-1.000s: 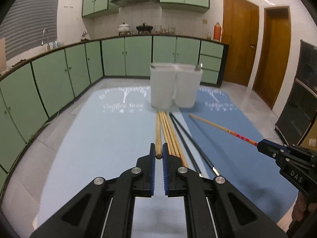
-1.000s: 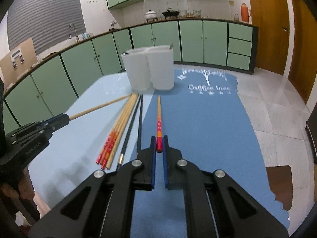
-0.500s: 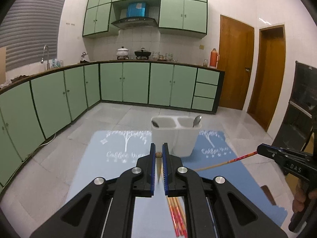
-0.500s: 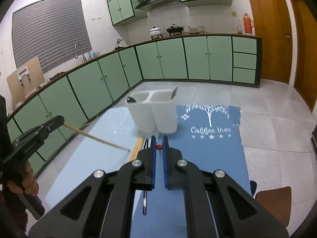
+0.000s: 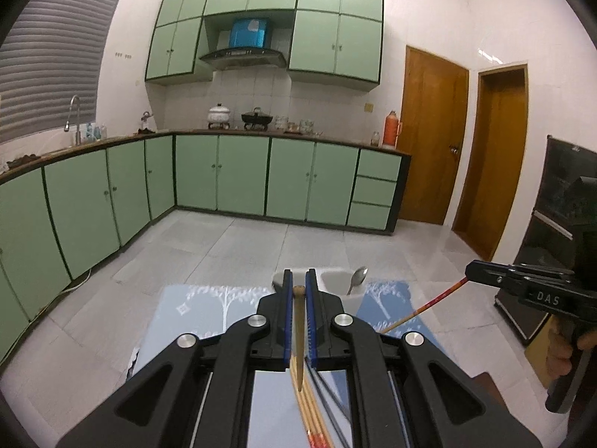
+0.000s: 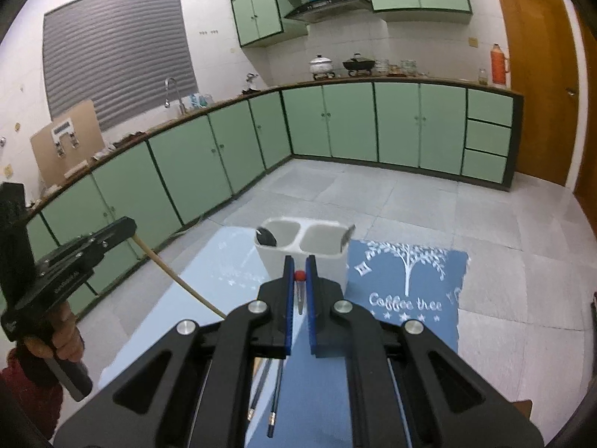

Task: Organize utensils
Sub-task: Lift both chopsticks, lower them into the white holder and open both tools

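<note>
Now I hold both jaws clamped, left gripper (image 5: 299, 291) on a plain chopstick (image 5: 298, 339), right gripper (image 6: 299, 275) on a red-tipped chopstick (image 6: 299, 291), each hanging tip-down with the white holder (image 6: 302, 248) just ahead and below

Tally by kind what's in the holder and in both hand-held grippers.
Spoons in the white holder: 2 (black spoon, metal spoon)
Chopsticks held: 2 (wooden chopstick, left hand-held gripper; red-ended chopstick, right hand-held gripper)
Total: 4
</note>
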`<state>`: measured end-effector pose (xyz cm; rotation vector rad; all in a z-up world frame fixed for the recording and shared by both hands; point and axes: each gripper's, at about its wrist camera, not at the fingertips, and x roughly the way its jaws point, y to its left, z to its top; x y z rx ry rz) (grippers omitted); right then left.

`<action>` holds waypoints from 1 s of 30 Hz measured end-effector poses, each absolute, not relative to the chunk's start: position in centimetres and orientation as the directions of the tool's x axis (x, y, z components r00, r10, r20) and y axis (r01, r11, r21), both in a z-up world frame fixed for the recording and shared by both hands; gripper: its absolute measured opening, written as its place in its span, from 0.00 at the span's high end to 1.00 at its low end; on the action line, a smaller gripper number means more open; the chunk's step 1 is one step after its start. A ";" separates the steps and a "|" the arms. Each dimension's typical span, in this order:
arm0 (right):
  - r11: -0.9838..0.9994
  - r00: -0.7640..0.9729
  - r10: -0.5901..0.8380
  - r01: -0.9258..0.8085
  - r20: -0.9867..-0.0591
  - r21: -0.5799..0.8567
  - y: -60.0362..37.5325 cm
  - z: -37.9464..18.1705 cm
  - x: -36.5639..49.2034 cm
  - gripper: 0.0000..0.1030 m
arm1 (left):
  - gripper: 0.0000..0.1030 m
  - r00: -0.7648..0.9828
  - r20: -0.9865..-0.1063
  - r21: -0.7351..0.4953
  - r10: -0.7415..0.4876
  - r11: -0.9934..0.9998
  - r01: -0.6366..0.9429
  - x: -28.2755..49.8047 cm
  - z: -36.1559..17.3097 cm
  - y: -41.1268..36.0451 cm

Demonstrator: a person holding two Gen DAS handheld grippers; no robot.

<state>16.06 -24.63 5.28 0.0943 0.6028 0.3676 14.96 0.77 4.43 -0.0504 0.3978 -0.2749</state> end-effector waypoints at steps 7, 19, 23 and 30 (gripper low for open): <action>0.927 0.807 0.374 -0.327 -0.457 0.182 -25.8 10.3 17.6 0.95 | 0.94 0.924 -0.249 -0.085 -0.291 0.957 0.279 16.1 9.5 0.2; 0.960 0.809 0.270 -0.270 -0.522 0.079 -24.8 9.0 25.4 0.95 | 0.94 0.943 -0.197 -0.037 -0.269 0.963 0.267 24.1 10.9 -3.3; 0.961 0.785 0.266 -0.260 -0.559 0.093 -24.5 6.8 27.5 0.95 | 0.94 0.937 -0.243 -0.032 -0.251 0.968 0.251 27.1 8.1 -3.8; 0.958 0.737 0.268 -0.272 -0.621 0.091 -22.9 3.4 29.5 0.95 | 0.94 0.906 -0.343 -0.063 -0.247 0.969 0.240 31.0 4.1 -3.8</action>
